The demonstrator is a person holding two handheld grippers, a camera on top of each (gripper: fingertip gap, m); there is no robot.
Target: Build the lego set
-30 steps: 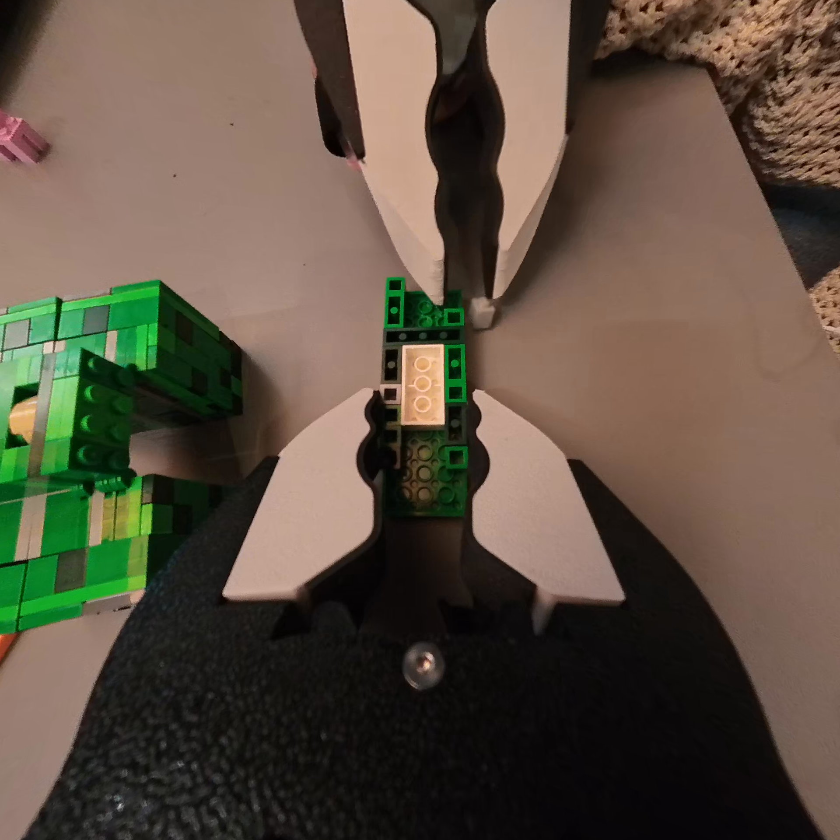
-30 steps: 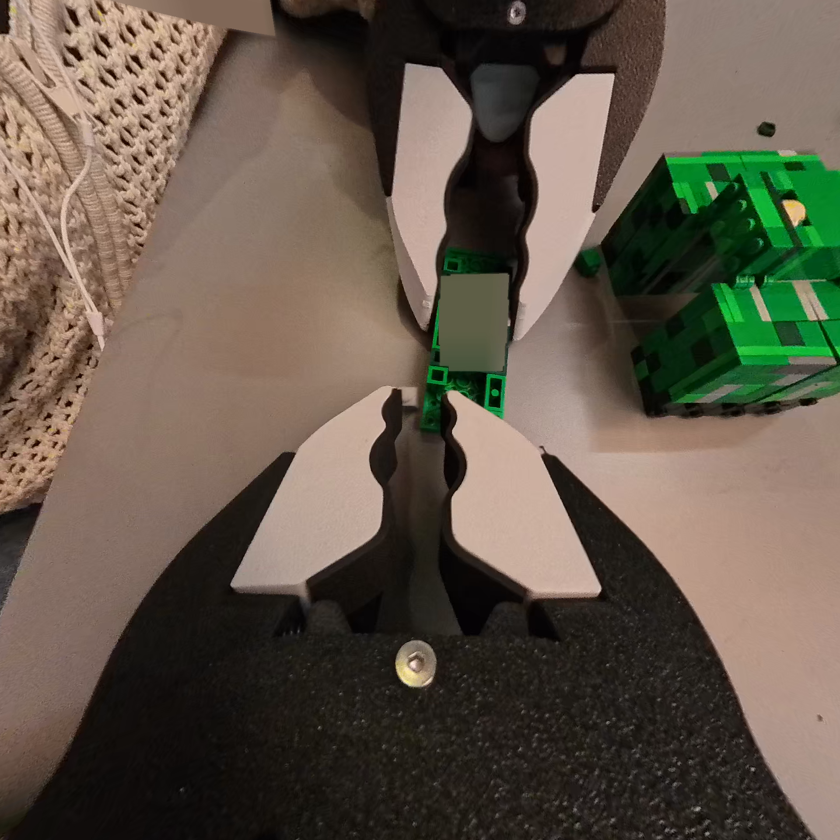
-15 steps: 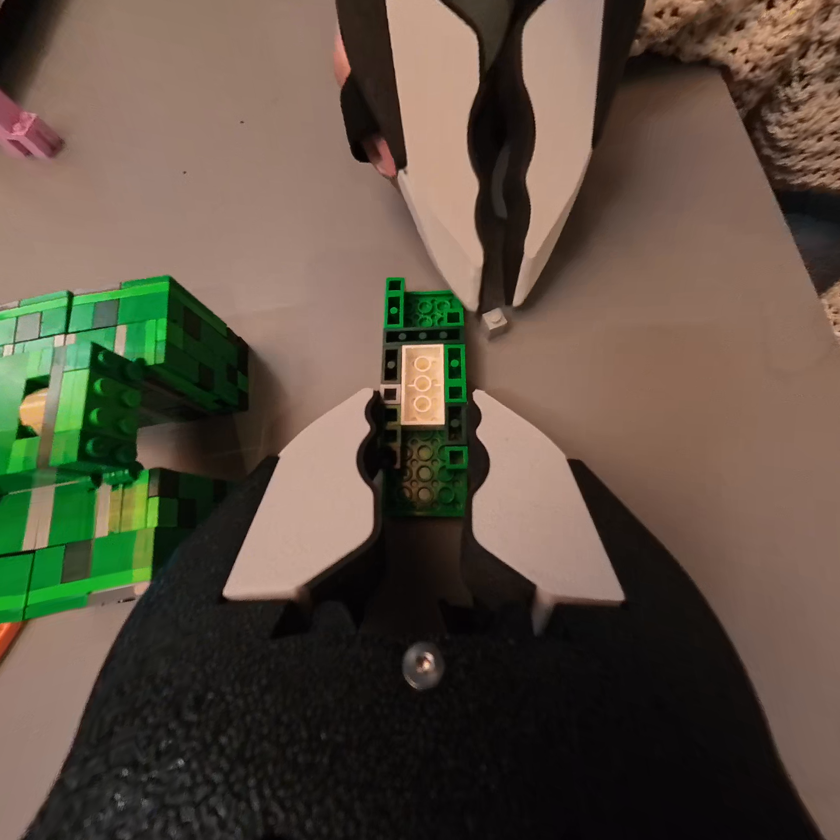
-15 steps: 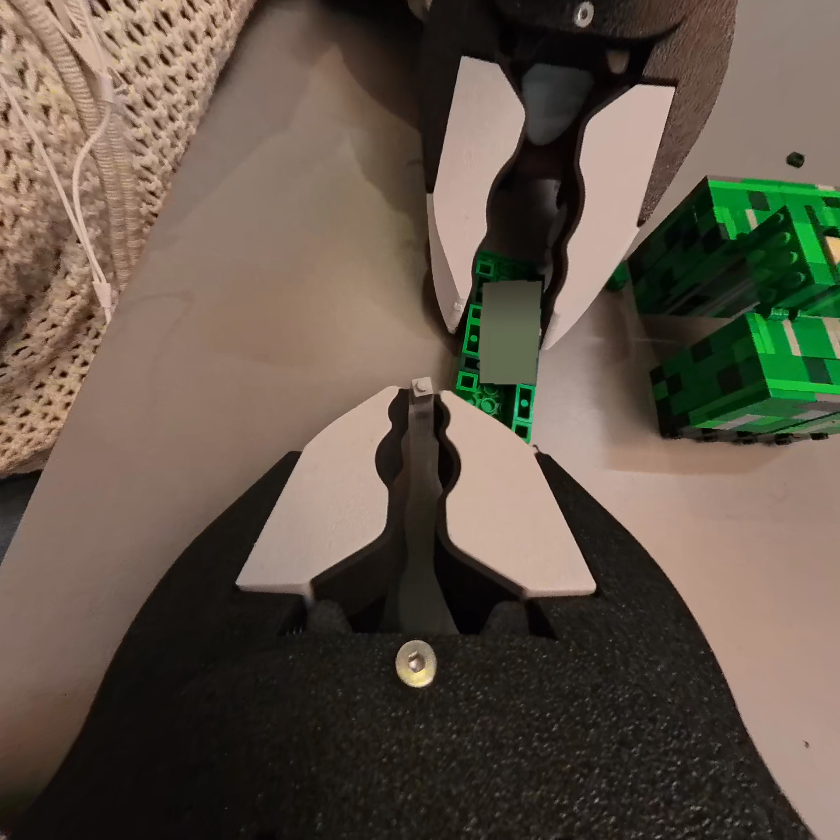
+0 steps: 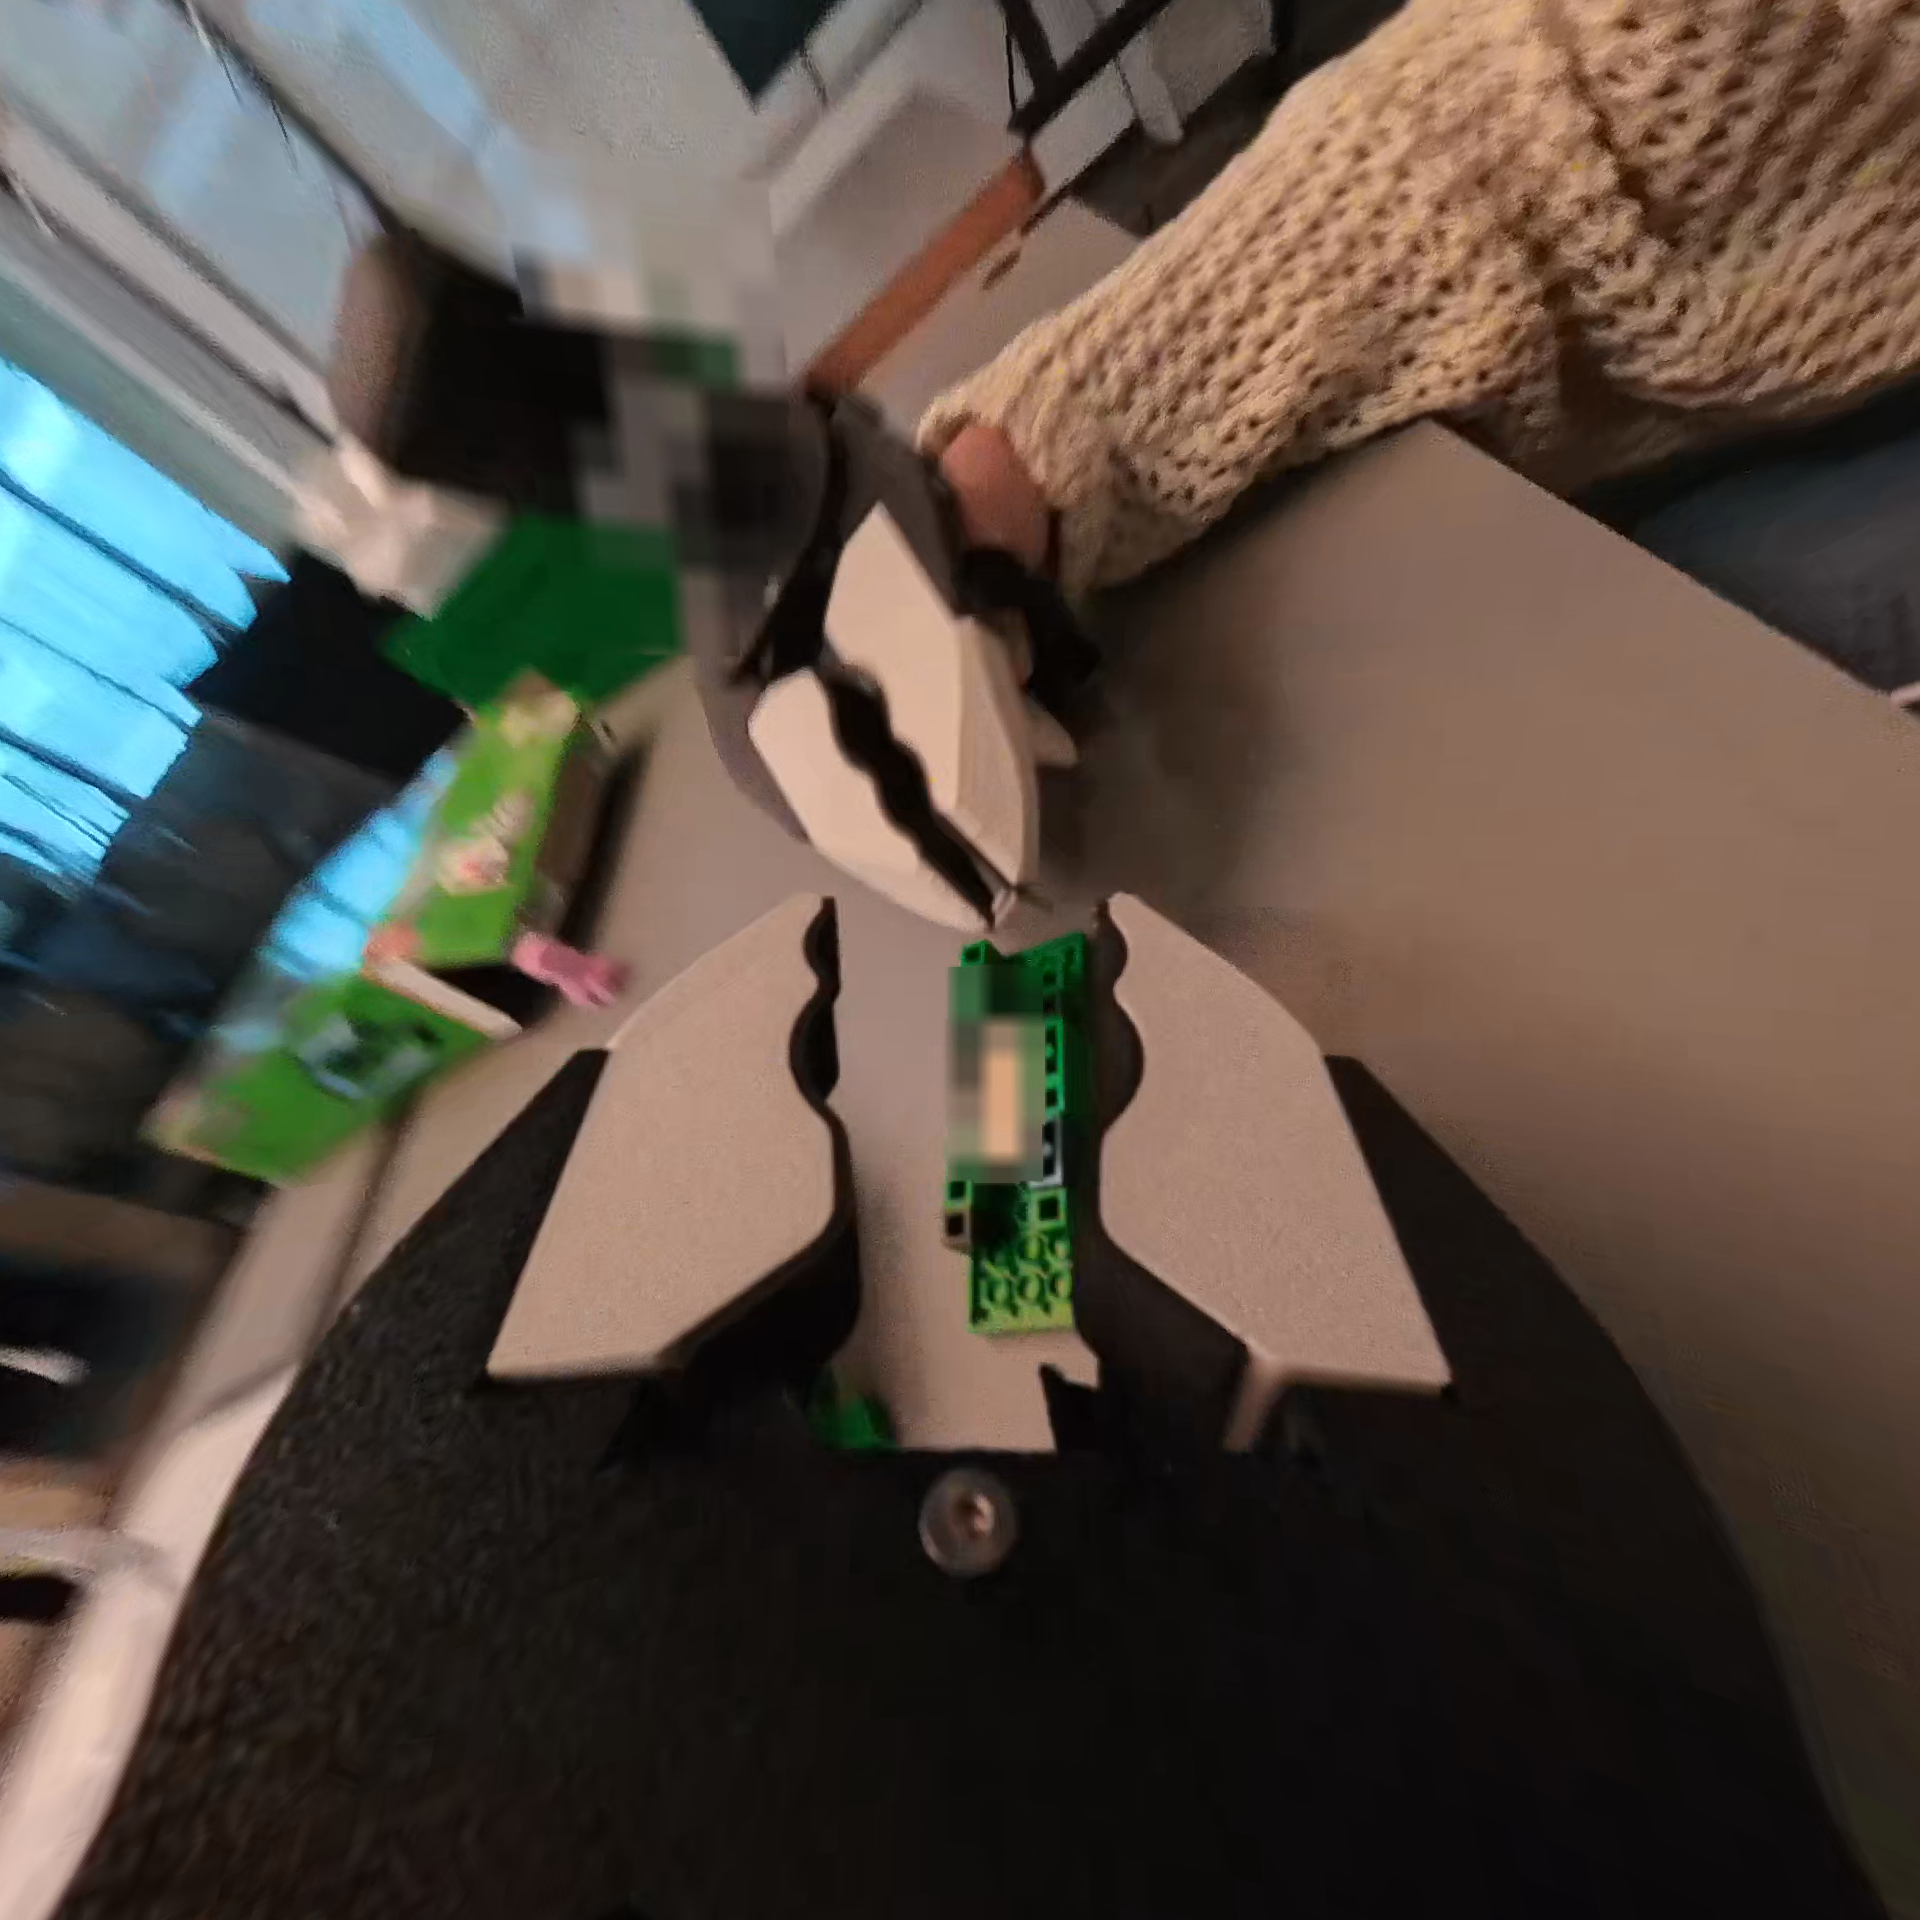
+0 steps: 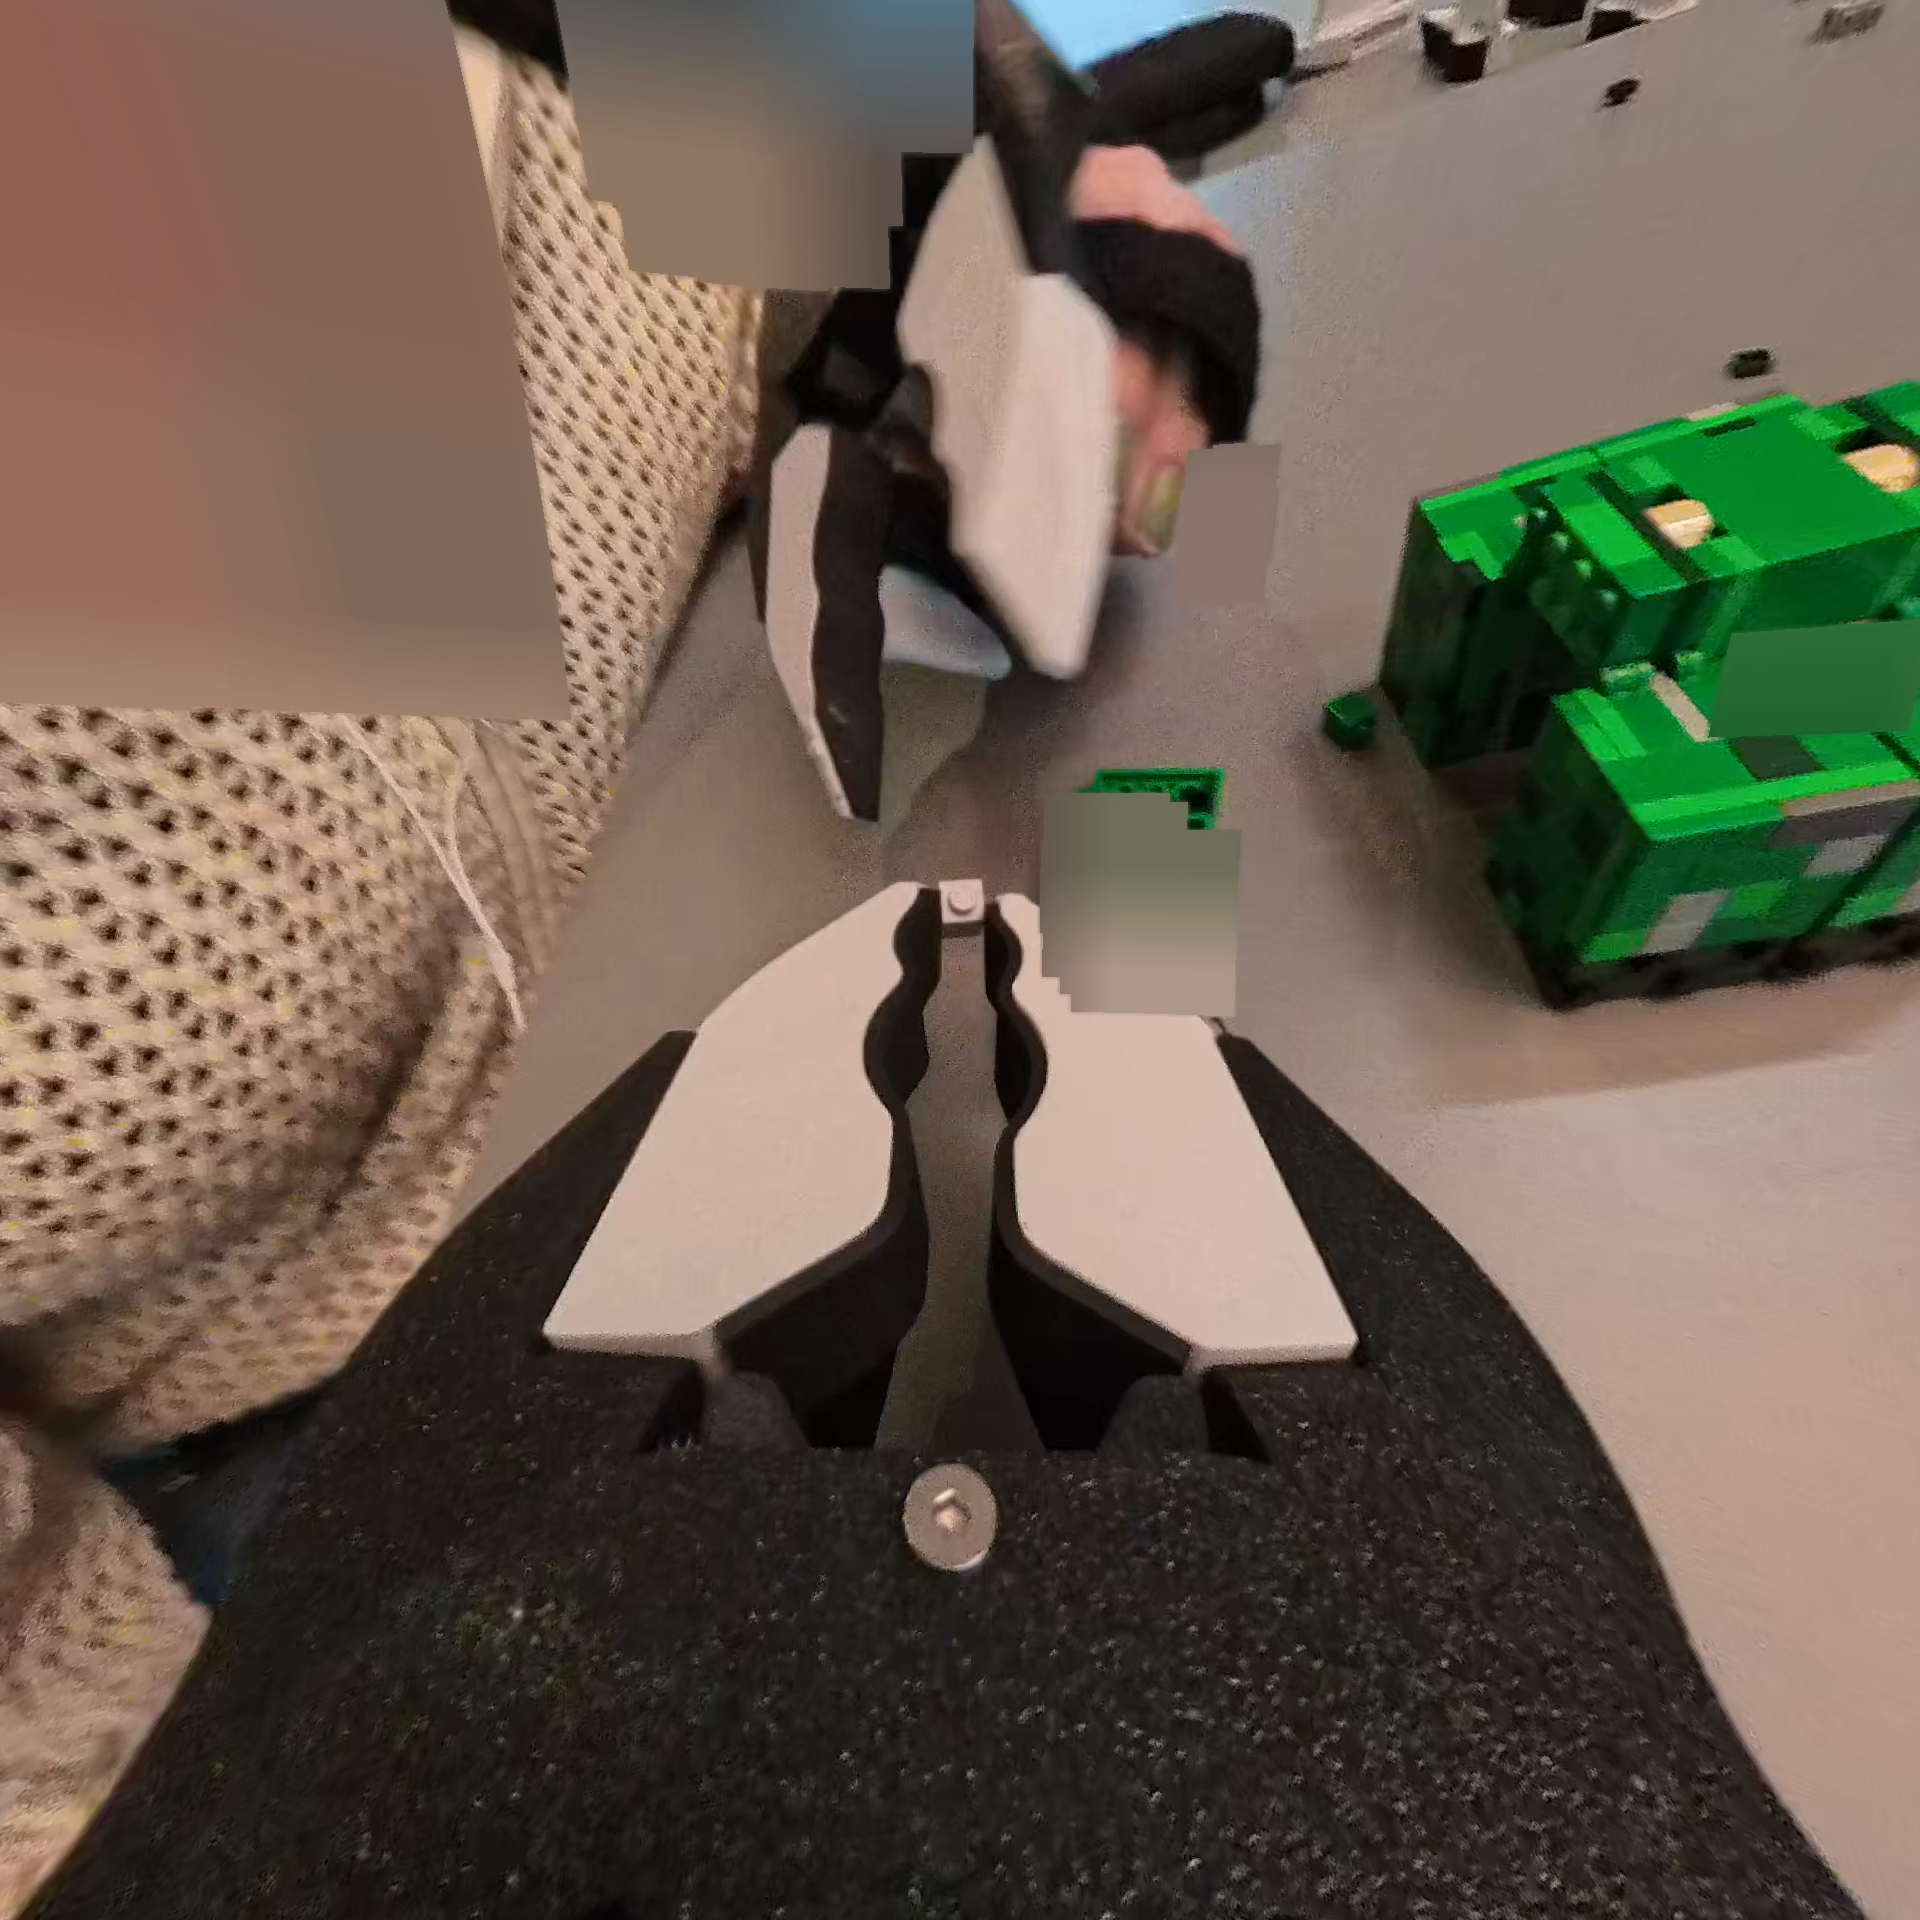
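Note:
A small green plate assembly (image 5: 1023, 1262) with a tan brick on top lies on the grey table, below and between my left gripper's (image 5: 966, 920) wide-open fingers, nearer the right one. It also shows in the right wrist view (image 6: 1158, 790), partly under a mosaic patch. My right gripper (image 6: 961, 914) is shut on a tiny grey one-stud piece (image 6: 961, 902) at its tips. In the left wrist view the right gripper (image 5: 997, 899) hovers just beyond the assembly's far end. The left gripper (image 6: 956, 727) shows tilted and raised above the table.
A large green block build (image 6: 1662, 727) stands to the right, with a loose small green brick (image 6: 1351, 719) beside it. A green box (image 5: 468, 883) and a pink piece (image 5: 571, 966) lie far left. A knit sleeve (image 5: 1455, 260) rests over the table edge.
My left gripper has opened, let go of the green assembly and lifted and tilted, so the view swung up. My right gripper still holds the grey piece, now slightly left of the assembly.

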